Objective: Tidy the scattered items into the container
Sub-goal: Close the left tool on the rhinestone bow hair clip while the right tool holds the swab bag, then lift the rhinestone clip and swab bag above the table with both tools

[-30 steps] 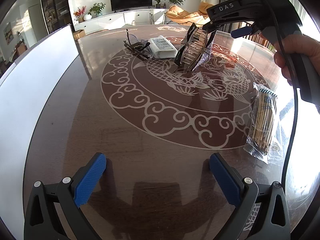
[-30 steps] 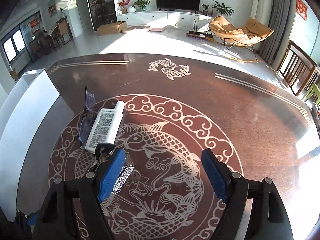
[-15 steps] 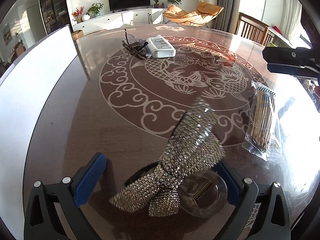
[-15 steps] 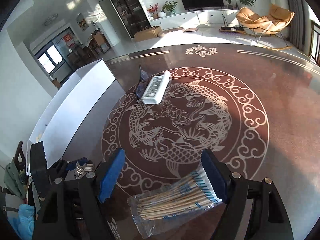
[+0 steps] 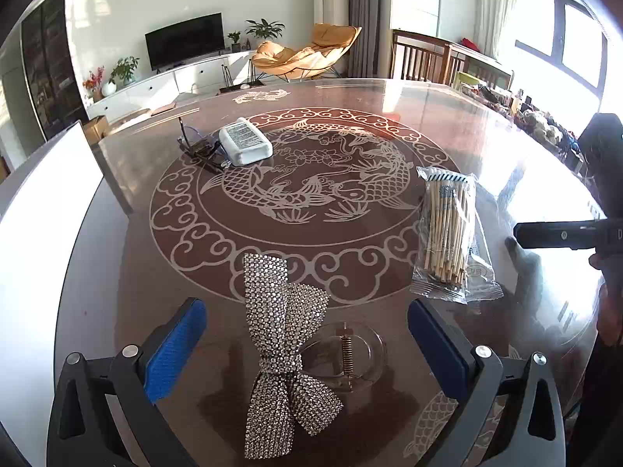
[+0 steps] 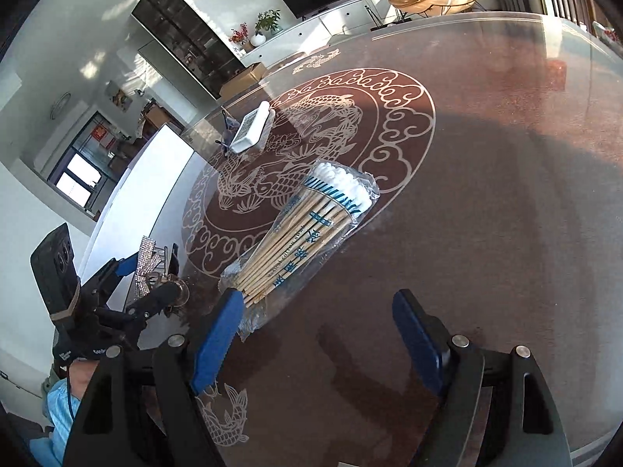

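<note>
white rectangular container [image 5: 46, 202] stands at the left edge of the dark glossy table with a pale koi inlay [image 5: 311, 194]; its inside is hidden. clear bag of wooden cotton swabs [image 6: 303, 229] lies just ahead of the gaping, empty right gripper [image 6: 315, 334]. rhinestone bow hair clip [image 5: 280, 342] rests between the spread left gripper [image 5: 307, 346] fingers, untouched.

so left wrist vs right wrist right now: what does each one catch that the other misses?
Left wrist only: the wooden chairs and bright windows on the right.

Right wrist only: the left tool's camera housing and the small fish inlay by the near table edge.

Both: swab pack, rhinestone bow clip, white packet, white container, TV.
</note>
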Demonstrator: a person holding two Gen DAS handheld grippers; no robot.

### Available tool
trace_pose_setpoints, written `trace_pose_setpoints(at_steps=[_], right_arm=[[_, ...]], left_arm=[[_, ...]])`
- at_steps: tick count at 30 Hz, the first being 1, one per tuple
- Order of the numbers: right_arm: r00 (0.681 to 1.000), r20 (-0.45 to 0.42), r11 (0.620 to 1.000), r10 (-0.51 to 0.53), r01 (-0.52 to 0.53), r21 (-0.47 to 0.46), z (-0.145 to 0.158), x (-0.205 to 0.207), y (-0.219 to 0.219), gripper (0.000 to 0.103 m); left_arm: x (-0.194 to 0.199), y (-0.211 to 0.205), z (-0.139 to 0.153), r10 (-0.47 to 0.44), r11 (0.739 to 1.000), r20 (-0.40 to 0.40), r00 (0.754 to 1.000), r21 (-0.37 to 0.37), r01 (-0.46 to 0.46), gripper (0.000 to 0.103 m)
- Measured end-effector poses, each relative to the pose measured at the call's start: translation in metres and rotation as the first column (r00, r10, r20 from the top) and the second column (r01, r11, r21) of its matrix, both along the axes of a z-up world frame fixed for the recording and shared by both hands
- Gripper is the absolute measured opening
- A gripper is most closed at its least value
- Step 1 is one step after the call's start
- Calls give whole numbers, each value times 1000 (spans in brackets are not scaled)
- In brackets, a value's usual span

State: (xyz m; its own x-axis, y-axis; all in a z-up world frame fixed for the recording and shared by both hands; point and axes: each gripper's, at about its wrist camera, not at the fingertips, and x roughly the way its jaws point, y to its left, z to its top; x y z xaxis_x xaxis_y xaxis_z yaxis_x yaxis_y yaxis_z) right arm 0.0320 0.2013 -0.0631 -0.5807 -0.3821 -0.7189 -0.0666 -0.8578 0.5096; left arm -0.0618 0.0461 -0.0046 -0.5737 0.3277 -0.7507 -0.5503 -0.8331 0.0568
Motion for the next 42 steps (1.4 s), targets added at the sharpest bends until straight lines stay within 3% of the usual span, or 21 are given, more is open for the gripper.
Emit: trace_pose_setpoints(at_steps=[4,6,8,10,13,16,18,24,26,28,30,31,33,34,42], right_arm=[[997,3,997,-81,81,7,-2,-25,-23,80],[995,-4,989,-102,102,106,-1,-42,-40,82],[999,5,966,-50,47,254,1,-62,-61,81],[999,11,916,44,-45,398,-3,-77,-77,81],[992,4,866,125,-112,487,-8,-79,-81,81],[987,-23,855,158,-125,503,-10,-71,-80,81],[987,-33,858,160,-122,499,-12,-68,-78,82],[987,-30,852,161,-124,508,-12,-71,-79,82],[987,-29,852,161,-124,508,-12,-71,-79,82],[987,-29,853,161,-124,508,-12,-71,-79,82],[985,-38,858,167,-126,497,-12,-70,-78,79],[984,-45,863,175,-131,488,-11,-69,-78,68],[979,-66,880,194,-144,453,-8,-63,-78,44],[979,-70,890,194,-145,432,-7,-60,-78,41],[969,-159,928,188,-123,351,18,-12,-74,37]], left_arm=[[0,10,-9,7,997,-9,1000,-72,-8,103],[-6,8,-16,44,992,19,999,-115,-42,103],[-8,-8,-17,98,991,62,993,-102,-91,103],[-10,-35,-16,175,983,128,976,-78,-166,103],[-10,-73,-11,244,968,191,951,15,-251,103],[-9,-90,-6,234,951,248,940,142,-275,103],[-7,-84,-5,213,954,244,946,160,-255,103],[-4,-40,-12,181,983,107,978,-5,-181,103],[-4,-33,-16,164,986,99,982,-28,-162,103],[-4,-33,-17,148,989,116,982,3,-150,67],[-6,-35,-12,142,989,134,981,32,-148,54],[-5,-37,-9,144,987,139,980,51,-153,48],[1,-40,-4,162,984,126,979,52,-170,48],[4,-42,-2,171,983,118,978,54,-178,48],[15,-47,22,193,969,66,979,146,-201,47]])
